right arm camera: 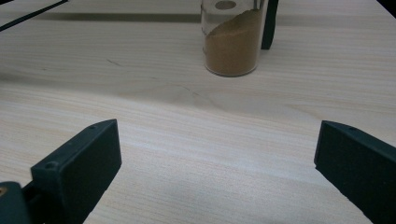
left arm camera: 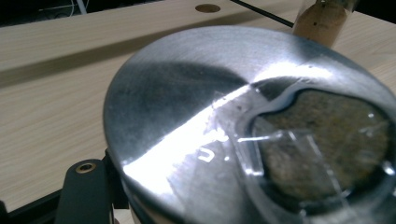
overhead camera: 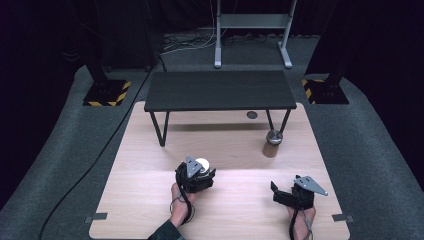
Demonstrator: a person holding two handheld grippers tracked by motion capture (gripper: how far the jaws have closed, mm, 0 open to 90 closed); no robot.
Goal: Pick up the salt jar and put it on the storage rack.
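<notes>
**Inspector:** Report both hands.

**Operator:** My left gripper sits near the middle of the wooden table, its jaws clamped on a round metal-topped container, with my forearm coming in from the near edge. My right gripper rests low at the near right, jaws spread wide apart over bare wood.

**Inspector:** Surroundings?

**Operator:** A jar of brown powder stands upright on the right, well apart from both grippers, beside a leg of the small black bench. Nothing lies between my right gripper and that jar.

**Inspector:** Differences between views?

**Operator:** The left gripper view shows the container's brushed lid with a clear window onto dark contents. The right gripper view shows the powder sloping inside the jar.
</notes>
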